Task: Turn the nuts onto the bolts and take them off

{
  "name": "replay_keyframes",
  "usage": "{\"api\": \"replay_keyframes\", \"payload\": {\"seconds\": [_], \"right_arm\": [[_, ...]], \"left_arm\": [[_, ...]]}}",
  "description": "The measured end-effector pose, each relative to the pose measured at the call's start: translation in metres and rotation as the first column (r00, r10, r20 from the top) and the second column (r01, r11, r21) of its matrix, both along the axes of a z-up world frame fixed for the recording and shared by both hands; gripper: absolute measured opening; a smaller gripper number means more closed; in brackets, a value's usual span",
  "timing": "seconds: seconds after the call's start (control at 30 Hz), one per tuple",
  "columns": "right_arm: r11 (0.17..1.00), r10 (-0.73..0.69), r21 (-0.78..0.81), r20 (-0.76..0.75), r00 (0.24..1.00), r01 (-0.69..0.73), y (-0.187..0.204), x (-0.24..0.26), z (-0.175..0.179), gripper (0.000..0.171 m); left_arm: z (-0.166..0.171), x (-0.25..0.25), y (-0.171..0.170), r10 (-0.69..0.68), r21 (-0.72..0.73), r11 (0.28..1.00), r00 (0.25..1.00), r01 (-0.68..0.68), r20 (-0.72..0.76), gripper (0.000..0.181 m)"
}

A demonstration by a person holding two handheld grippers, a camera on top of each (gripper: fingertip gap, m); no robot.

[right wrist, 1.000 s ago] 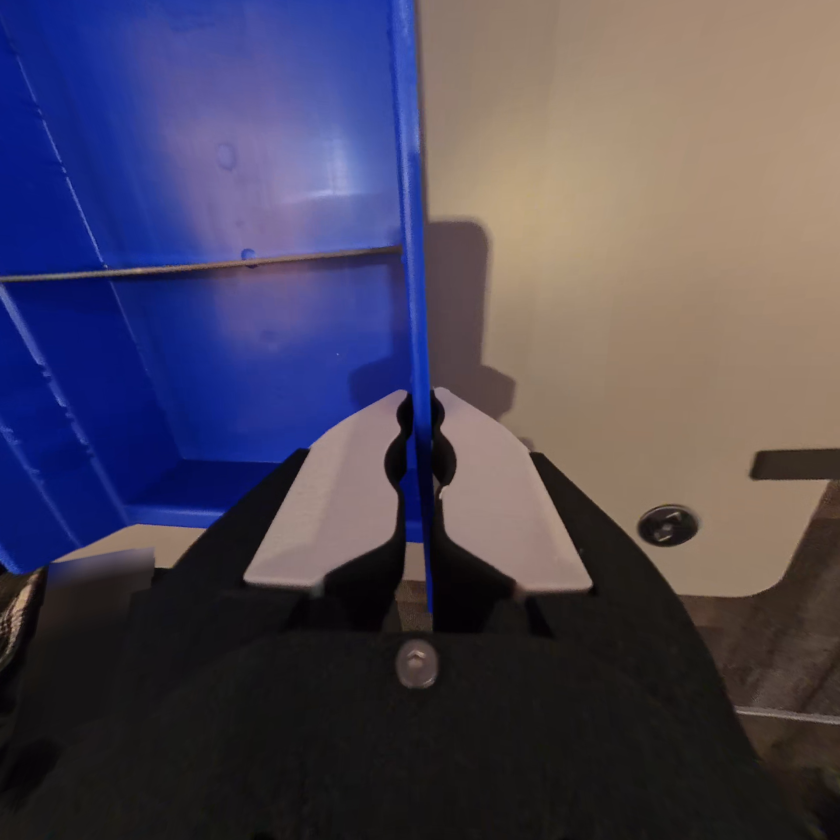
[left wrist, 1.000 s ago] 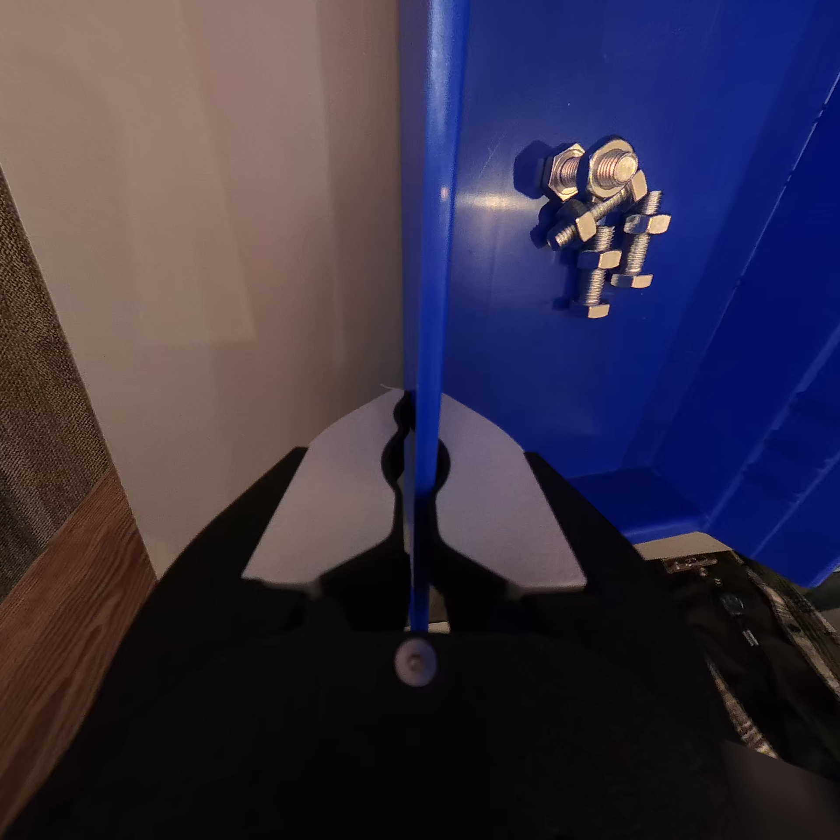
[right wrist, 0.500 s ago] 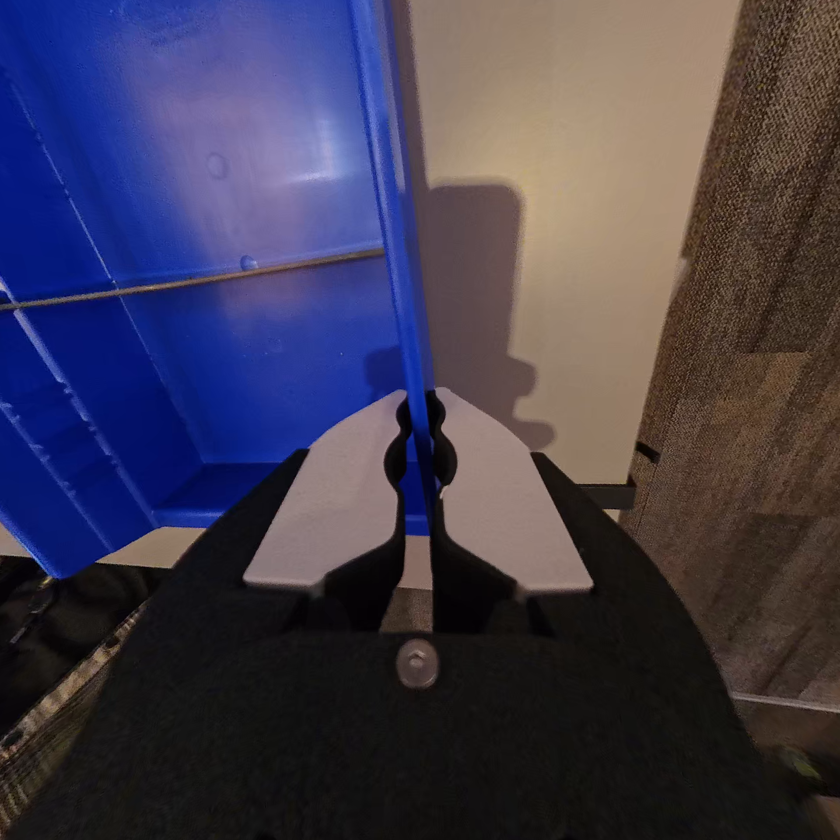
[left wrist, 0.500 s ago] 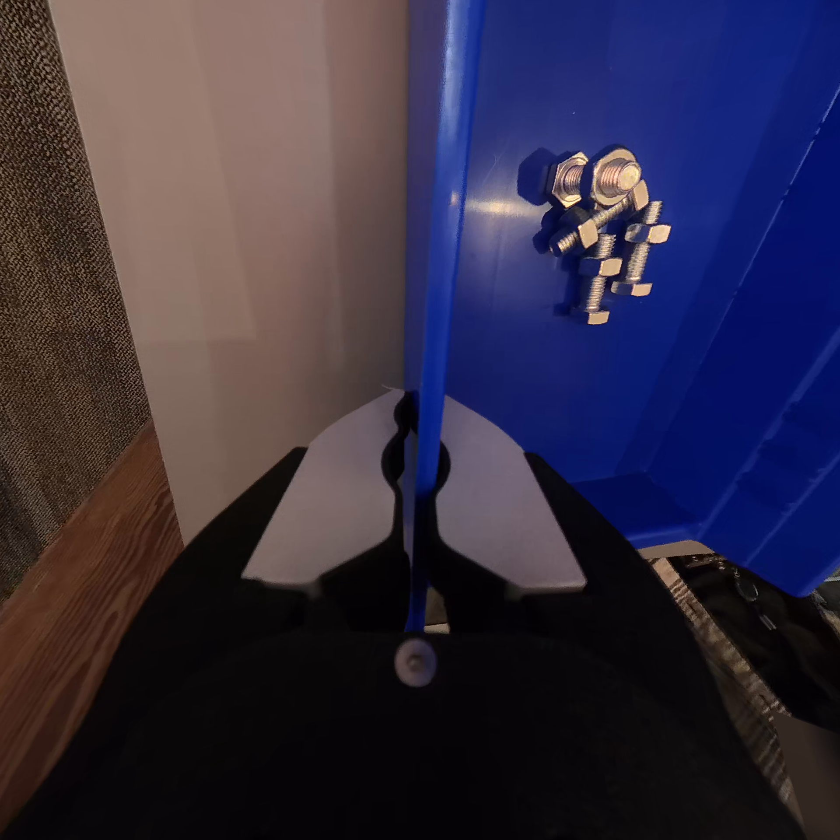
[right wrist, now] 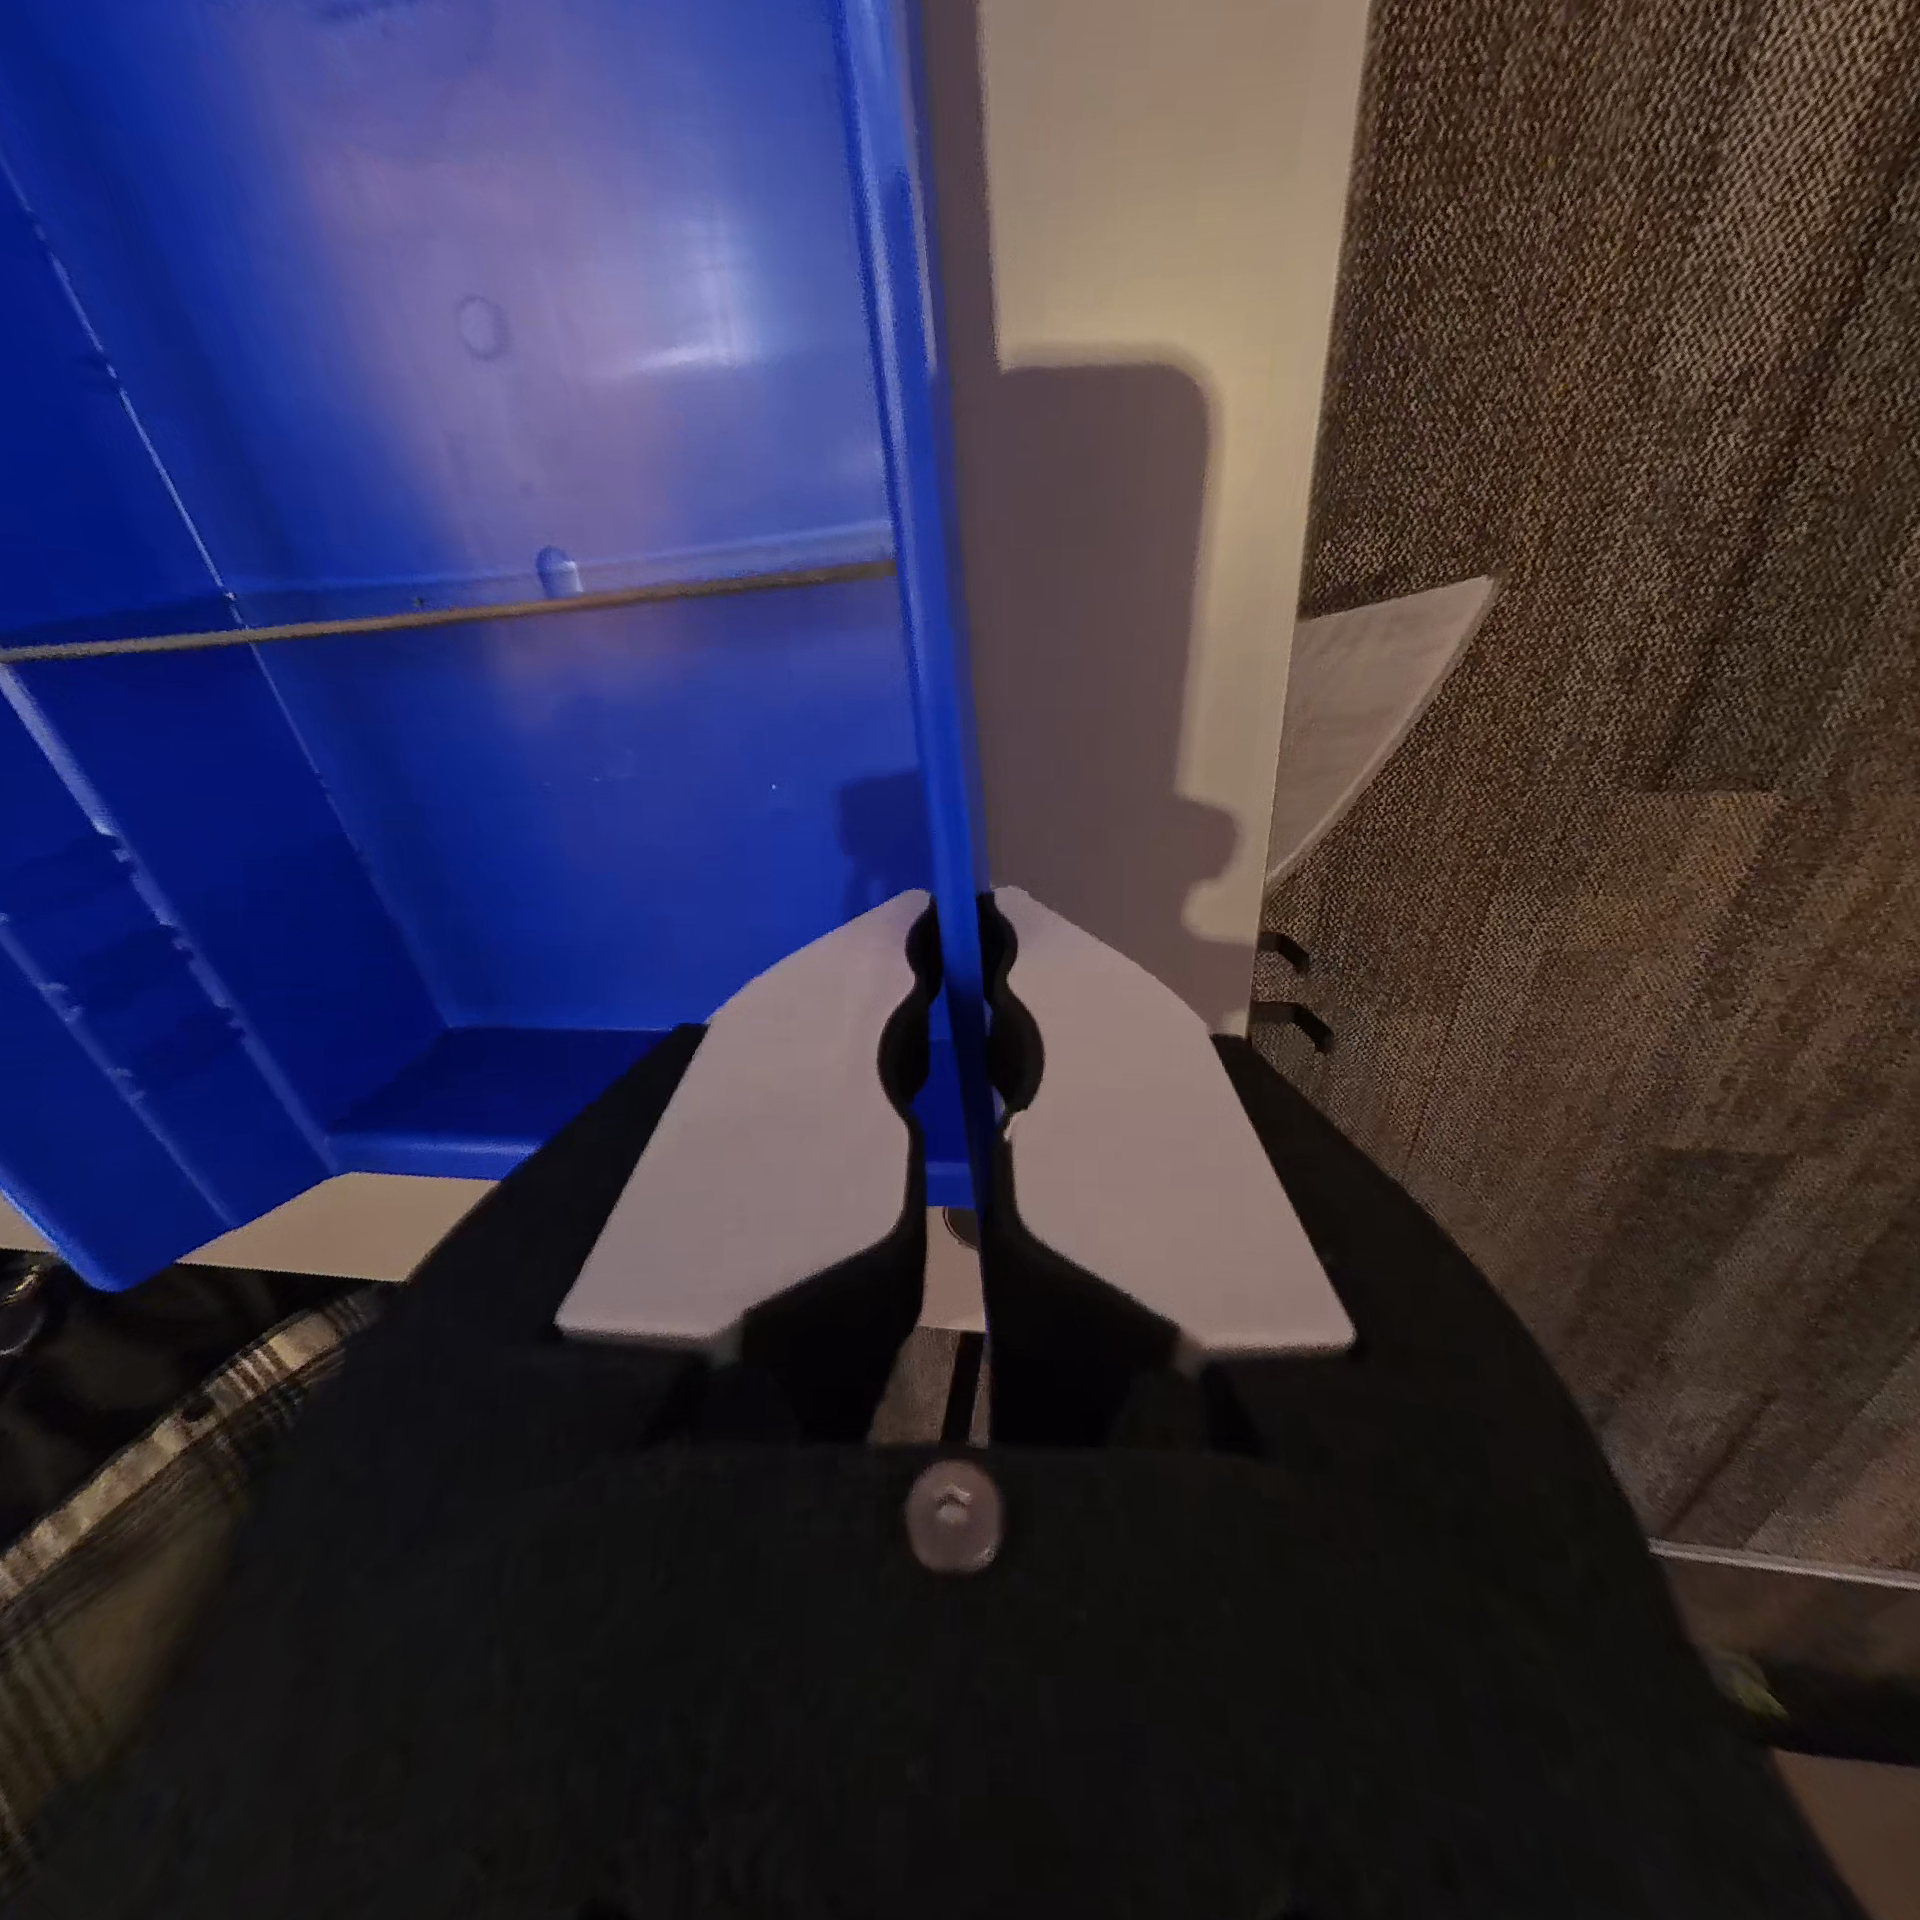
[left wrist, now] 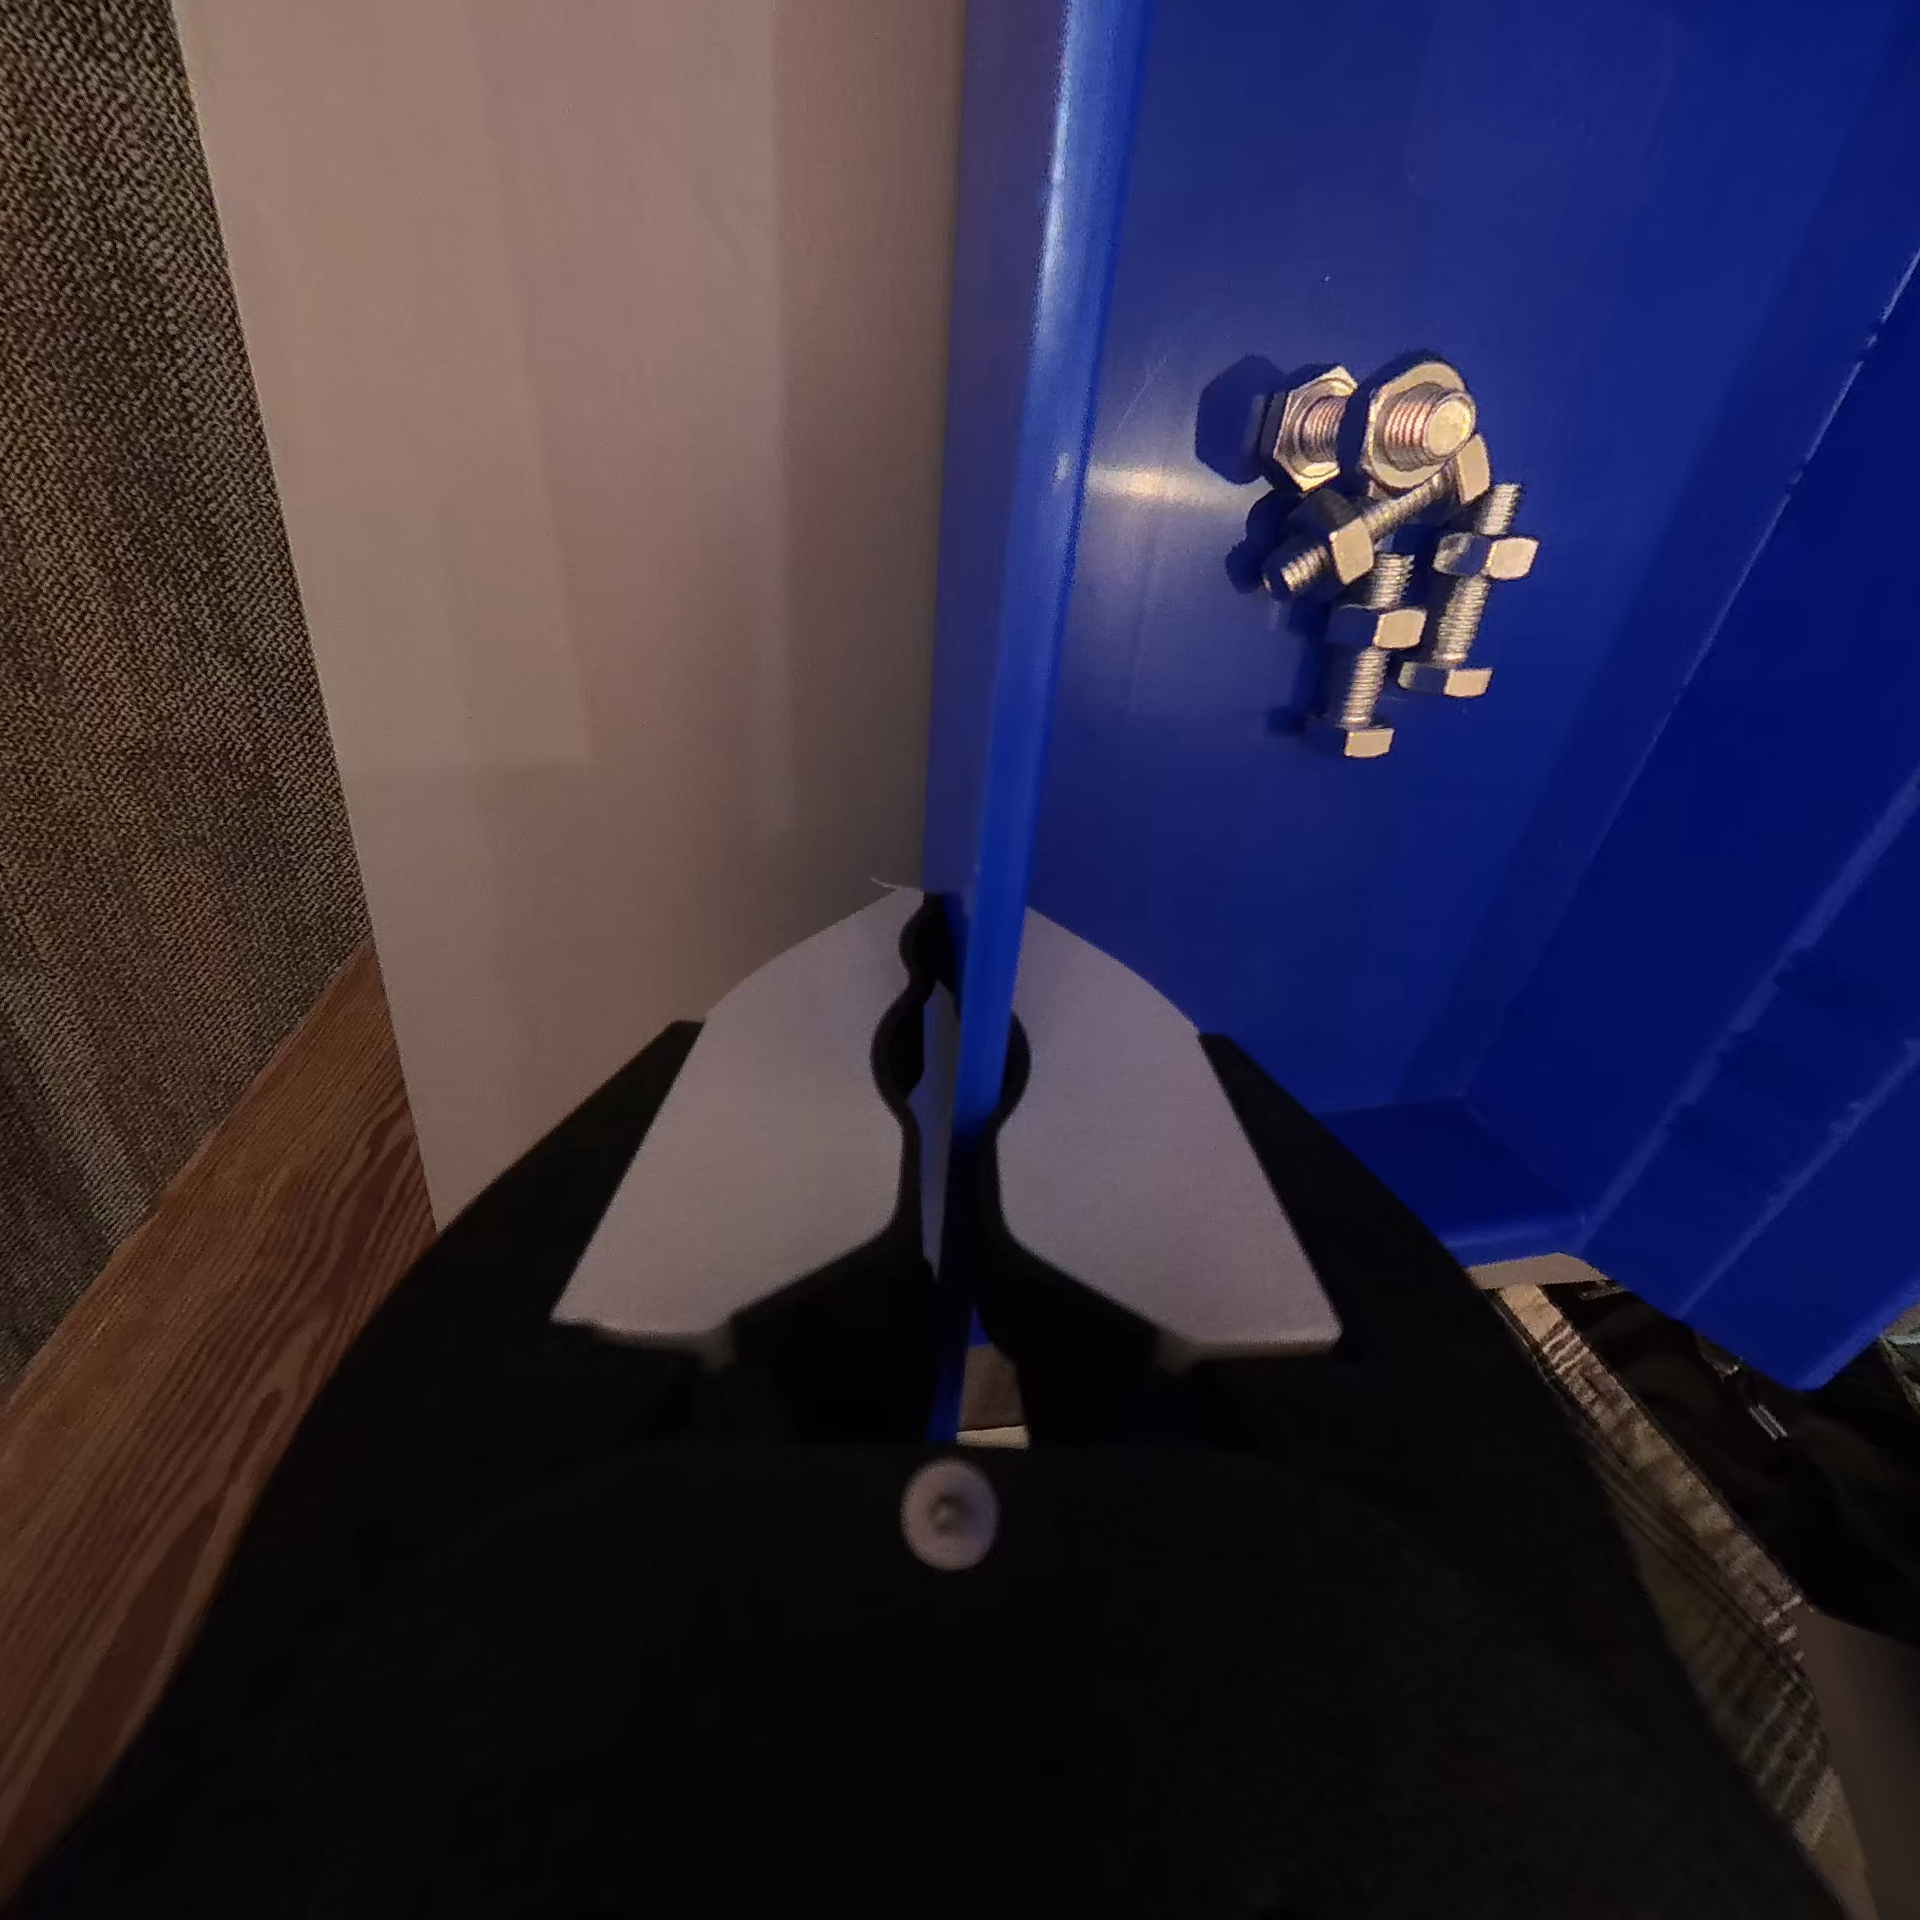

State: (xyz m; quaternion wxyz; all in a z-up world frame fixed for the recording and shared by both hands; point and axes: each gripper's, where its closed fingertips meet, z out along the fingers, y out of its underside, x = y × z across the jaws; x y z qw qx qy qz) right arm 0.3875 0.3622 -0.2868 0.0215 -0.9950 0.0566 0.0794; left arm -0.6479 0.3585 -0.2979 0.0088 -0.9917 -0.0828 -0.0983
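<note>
Spanning both views, the large blue plastic bin (right wrist: 436, 436) is pinched by opposite side walls over the pale tabletop (left wrist: 644, 436), likely so the load is shared and it stays level. Left gripper (left wrist: 961, 914) and right gripper (right wrist: 958, 904) are each clamped on a thin wall edge. Silver steel bolts with nuts threaded on (left wrist: 1382, 540) lie heaped on the bin floor, nearer the left-held wall.

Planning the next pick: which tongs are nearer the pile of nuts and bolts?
Left. The left tongs grip the blue bin wall beside the pile; the right tongs grip another wall, no pile visible.
</note>
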Motion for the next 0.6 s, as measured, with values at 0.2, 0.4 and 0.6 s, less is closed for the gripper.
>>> {"api": "replay_keyframes", "payload": {"seconds": [0.2,0.4,0.6], "right_arm": [[0.986,-0.013,0.167,0.014,1.0,0.01,0.01,0.002,0.019,0.017],[0.915,-0.03,0.404,0.084,0.996,-0.007,0.009,-0.017,0.073,0.014],[0.85,0.059,0.518,0.081,0.995,-0.093,-0.003,-0.075,0.114,0.014]], "left_arm": [[-0.001,-0.003,0.002,-0.002,0.007,1.0,1.0,0.002,0.009,0.005],[0.0,-0.01,0.005,-0.016,0.021,1.0,1.0,0.016,-0.006,0.005],[0.0,-0.018,0.012,-0.022,0.036,0.999,1.0,0.022,-0.002,0.005]]}}
